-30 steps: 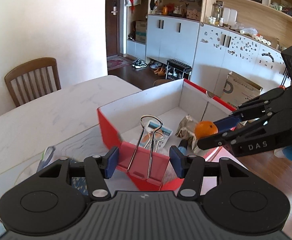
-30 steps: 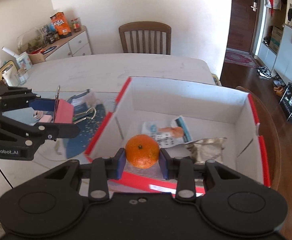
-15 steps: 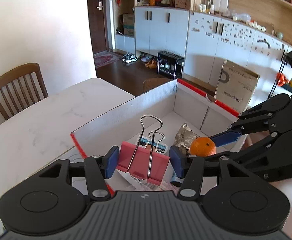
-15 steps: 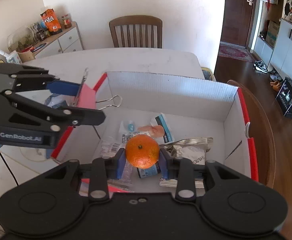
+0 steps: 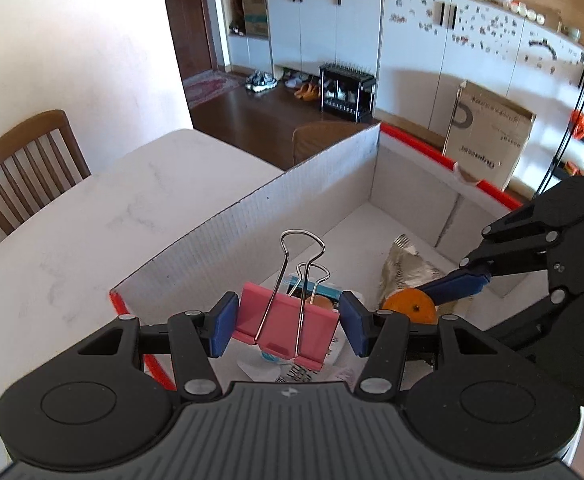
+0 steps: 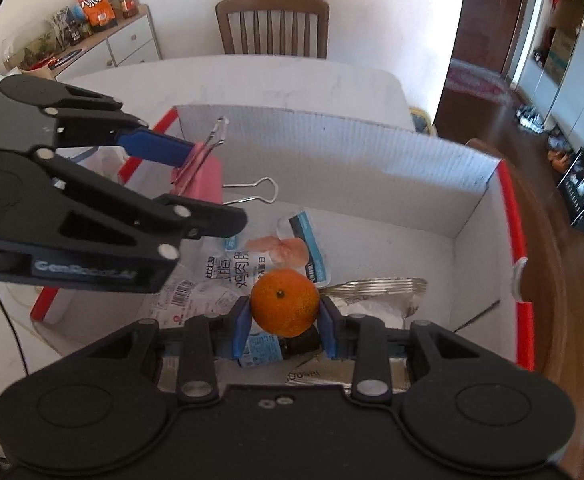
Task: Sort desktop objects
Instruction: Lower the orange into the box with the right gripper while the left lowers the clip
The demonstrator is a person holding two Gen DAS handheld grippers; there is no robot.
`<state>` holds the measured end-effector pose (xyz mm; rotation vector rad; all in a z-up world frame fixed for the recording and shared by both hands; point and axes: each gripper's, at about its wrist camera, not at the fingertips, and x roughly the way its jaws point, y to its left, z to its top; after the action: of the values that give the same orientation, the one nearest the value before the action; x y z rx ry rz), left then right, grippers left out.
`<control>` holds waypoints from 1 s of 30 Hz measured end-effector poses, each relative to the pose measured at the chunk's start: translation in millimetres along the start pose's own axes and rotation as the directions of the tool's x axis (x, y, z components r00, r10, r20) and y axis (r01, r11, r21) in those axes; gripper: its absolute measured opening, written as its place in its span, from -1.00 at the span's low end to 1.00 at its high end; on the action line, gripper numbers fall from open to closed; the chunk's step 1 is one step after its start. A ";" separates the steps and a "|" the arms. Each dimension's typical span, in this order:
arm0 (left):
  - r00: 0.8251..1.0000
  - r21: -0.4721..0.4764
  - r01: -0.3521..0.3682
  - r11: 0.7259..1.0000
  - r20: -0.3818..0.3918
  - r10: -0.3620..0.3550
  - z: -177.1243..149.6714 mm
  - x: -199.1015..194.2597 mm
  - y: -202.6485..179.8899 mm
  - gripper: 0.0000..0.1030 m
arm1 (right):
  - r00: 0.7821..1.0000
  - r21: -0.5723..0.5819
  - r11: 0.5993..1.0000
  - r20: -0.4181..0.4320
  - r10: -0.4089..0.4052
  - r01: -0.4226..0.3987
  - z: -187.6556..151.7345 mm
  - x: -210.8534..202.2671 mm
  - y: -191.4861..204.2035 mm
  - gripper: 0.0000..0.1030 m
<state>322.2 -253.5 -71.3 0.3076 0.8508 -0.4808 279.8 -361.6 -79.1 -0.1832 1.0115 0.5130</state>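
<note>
Tongs both loaded: left gripper [image 5: 288,324] pinches pink binder clip [image 5: 286,330] (handles up); right gripper [image 6: 284,326] clamps orange [image 6: 284,303] over box [image 6: 331,152].

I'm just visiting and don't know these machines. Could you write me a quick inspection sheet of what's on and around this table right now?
Surface: pale marble-look table, mostly bare where visible.
Job's things: red-edged white cardboard box; pink metal binder clip and round orange tangerine, both held above the box.
Clutter: in the box, a printed plastic food packet, crinkled silver foil pouch, small dark bottle.
Grippers: left gripper shut on the clip; right gripper shut on the tangerine.
Cables: thin dark cable at the table's edge.
Surroundings: wooden slat-back chair, white cabinets, brown cardboard carton.
</note>
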 end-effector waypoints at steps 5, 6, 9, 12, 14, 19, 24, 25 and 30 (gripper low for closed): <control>0.999 0.036 -0.011 0.999 -0.047 0.013 4.4 19.5 -1.1 0.05 | 0.999 -0.005 1.000 -0.039 0.008 -0.008 5.0 13.5 -0.5 -0.33; 0.998 0.046 -0.015 0.999 -0.053 0.018 5.1 22.2 -1.5 0.05 | 0.999 -0.012 1.000 -0.049 0.012 -0.012 5.8 17.0 -0.1 -0.33; 0.997 0.060 -0.010 0.998 -0.070 0.014 8.6 29.9 -1.5 0.05 | 0.997 -0.033 0.999 -0.076 0.005 -0.007 7.6 25.1 2.1 -0.33; 0.995 0.063 -0.005 0.998 -0.096 0.011 12.4 39.3 -1.7 0.05 | 0.996 -0.048 0.999 -0.093 0.001 -0.006 9.2 30.9 4.1 -0.34; 0.993 0.062 -0.002 0.998 -0.118 0.009 13.9 45.9 -2.1 0.05 | 0.995 -0.057 0.998 -0.104 0.000 -0.006 10.4 34.9 6.3 -0.34; 0.986 0.042 0.013 0.999 -0.169 -0.006 13.7 59.6 1.4 0.05 | 0.989 -0.059 0.998 -0.146 -0.003 -0.006 12.8 44.5 4.8 -0.34; 0.978 0.043 0.030 0.999 -0.207 -0.020 11.6 68.4 2.5 0.05 | 0.987 -0.061 0.998 -0.162 0.003 -0.013 13.8 46.3 5.5 -0.34; 0.976 0.044 0.032 0.998 -0.215 -0.022 11.4 69.8 2.2 0.05 | 0.986 -0.058 0.998 -0.166 0.004 -0.013 13.9 46.5 5.3 -0.34; 0.969 0.068 0.039 0.997 -0.245 -0.021 9.0 73.3 -1.3 0.05 | 0.982 -0.056 0.998 -0.189 0.000 -0.010 14.3 49.0 5.1 -0.33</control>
<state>368.5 -279.1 -122.7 0.4272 1.0803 -0.5098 309.0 -335.8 -112.5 -0.2845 1.1829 0.5367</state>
